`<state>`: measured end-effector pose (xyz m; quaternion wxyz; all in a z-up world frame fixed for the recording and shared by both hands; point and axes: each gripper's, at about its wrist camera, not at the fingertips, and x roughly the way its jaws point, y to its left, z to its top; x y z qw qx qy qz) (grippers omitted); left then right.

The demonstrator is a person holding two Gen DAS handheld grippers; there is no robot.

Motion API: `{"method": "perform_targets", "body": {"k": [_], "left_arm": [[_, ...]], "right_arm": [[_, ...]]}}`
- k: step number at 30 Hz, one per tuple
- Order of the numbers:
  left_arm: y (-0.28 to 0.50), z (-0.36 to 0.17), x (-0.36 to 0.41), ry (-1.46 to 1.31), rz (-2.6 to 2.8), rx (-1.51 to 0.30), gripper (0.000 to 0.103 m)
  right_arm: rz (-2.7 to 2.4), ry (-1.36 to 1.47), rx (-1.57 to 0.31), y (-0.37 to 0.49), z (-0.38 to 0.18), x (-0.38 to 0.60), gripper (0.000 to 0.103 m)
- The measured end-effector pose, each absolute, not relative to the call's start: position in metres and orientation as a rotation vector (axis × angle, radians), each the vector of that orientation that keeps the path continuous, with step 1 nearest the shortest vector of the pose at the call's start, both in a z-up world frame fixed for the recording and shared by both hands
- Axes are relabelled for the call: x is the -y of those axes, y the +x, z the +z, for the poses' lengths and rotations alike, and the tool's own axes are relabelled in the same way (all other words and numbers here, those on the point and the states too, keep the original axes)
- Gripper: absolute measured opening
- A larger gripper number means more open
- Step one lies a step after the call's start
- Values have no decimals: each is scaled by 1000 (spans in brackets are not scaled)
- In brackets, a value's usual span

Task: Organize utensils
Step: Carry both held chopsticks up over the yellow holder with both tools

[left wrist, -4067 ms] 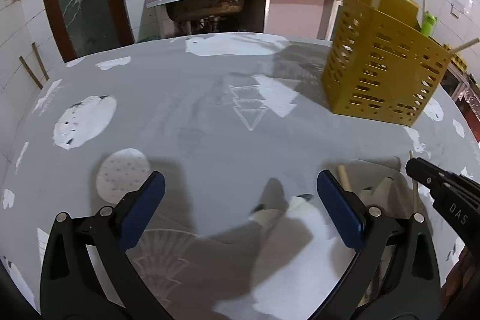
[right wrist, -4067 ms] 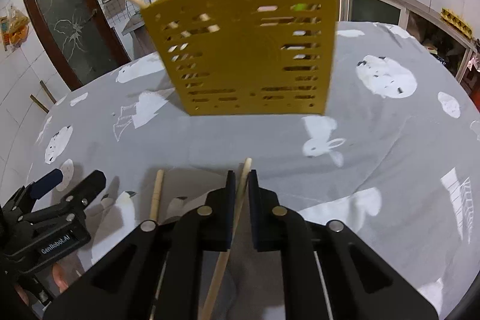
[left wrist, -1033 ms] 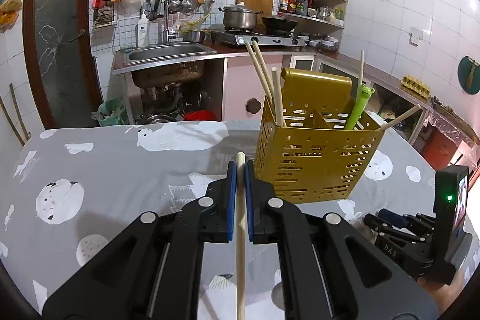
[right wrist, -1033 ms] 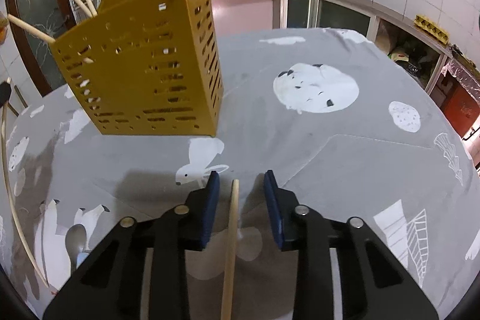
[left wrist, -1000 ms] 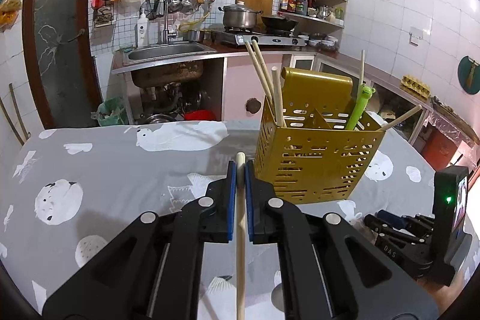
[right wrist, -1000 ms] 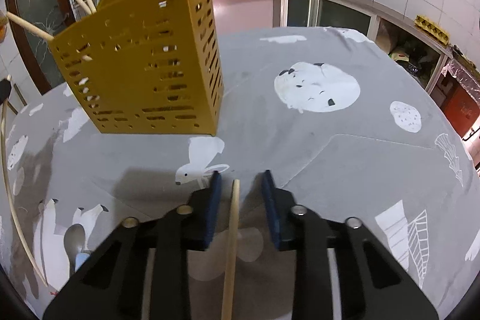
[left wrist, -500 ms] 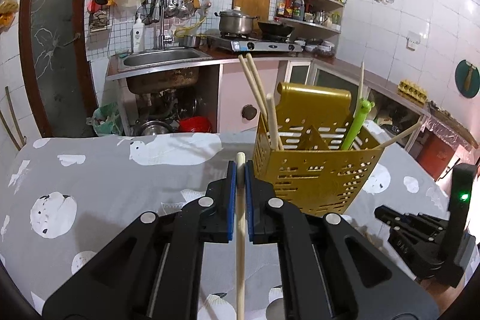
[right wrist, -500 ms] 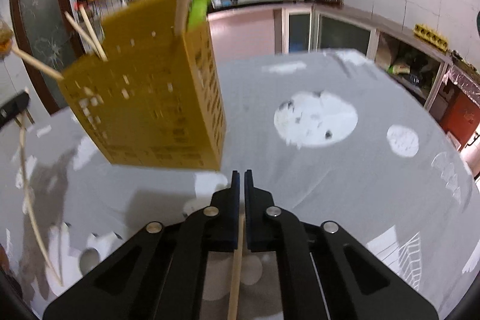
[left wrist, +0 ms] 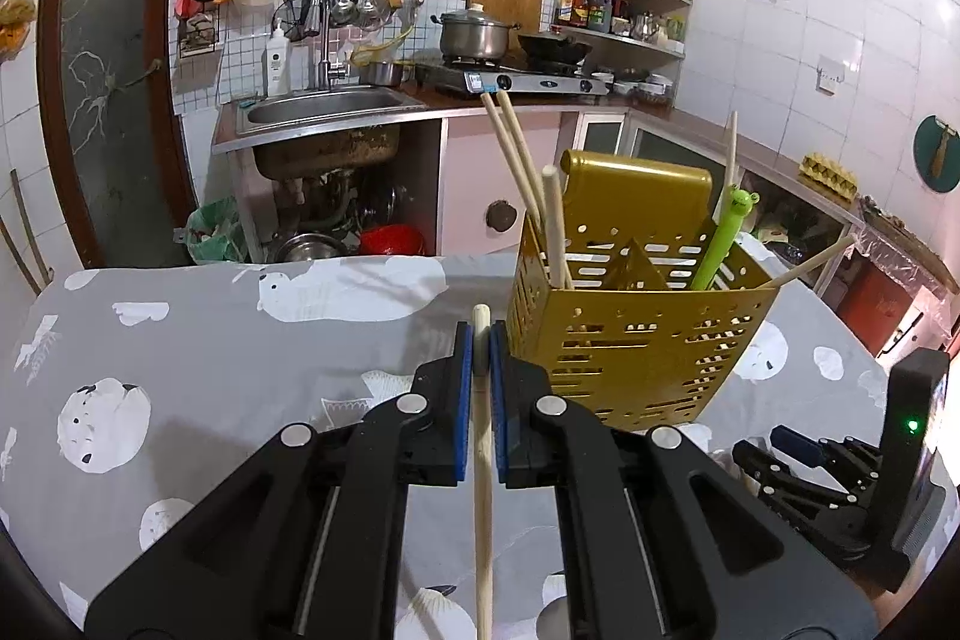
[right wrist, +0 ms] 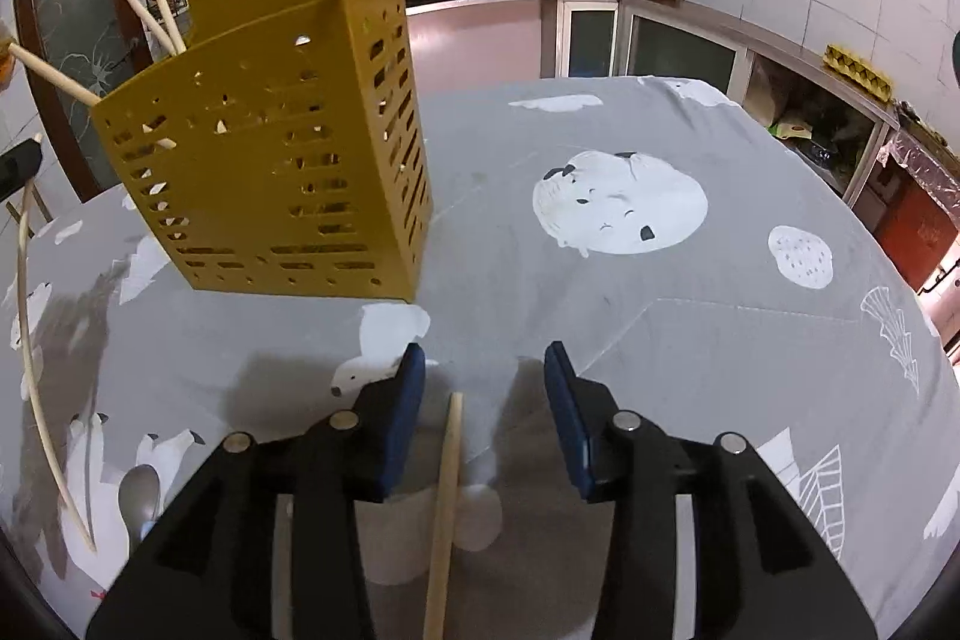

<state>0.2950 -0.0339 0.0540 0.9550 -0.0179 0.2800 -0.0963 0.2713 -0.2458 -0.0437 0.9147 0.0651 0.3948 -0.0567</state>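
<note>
My left gripper is shut on a wooden chopstick and holds it in the air, left of the yellow perforated utensil holder. The holder has several chopsticks and a green frog-topped utensil in it. My right gripper is open, low over the grey tablecloth, with another wooden chopstick lying between its fingers. The holder stands ahead and to the left of it. The left gripper's chopstick also shows at the left edge of the right wrist view.
A metal spoon lies on the tablecloth at the lower left of the right wrist view. The right gripper shows low at the right in the left wrist view. A sink and stove stand behind the table.
My right gripper shut around the chopstick half a second ago and now stands wide open over it. My left gripper has risen a little with its chopstick.
</note>
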Motion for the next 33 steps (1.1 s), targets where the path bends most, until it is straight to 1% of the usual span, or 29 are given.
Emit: {"method": "perform_targets", "body": {"k": [4,6,7,8,9,11,15,21,28,33], "left_arm": [[299,52,34,-45,-197,-576,5],[299,51,35,-40,-199,-573,5],[299,51,35,-37,-198,-572,5],[299,51,36,-36,-198,-571,5],[300,51,35,-39,-198,-572,5],[299,51,35,-44,-199,-574,5],[295,53,37,-49,-203,-566,5],[284,61,32,-49,-213,-541,5],[268,71,28,-51,-216,-503,5],[253,73,25,-48,-209,-468,5]], "right_arm": [[-130,139,-852,272,-52,244,40],[-127,132,-864,271,-56,243,36],[-128,125,-868,271,-56,242,30],[-129,116,-871,270,-57,239,21],[-127,113,-873,270,-57,238,19],[-110,121,-875,271,-57,237,7],[-96,162,-843,265,-52,242,6],[-70,188,-735,253,-21,245,5],[-59,144,-530,225,30,237,5],[-63,134,-405,206,57,237,5]]}}
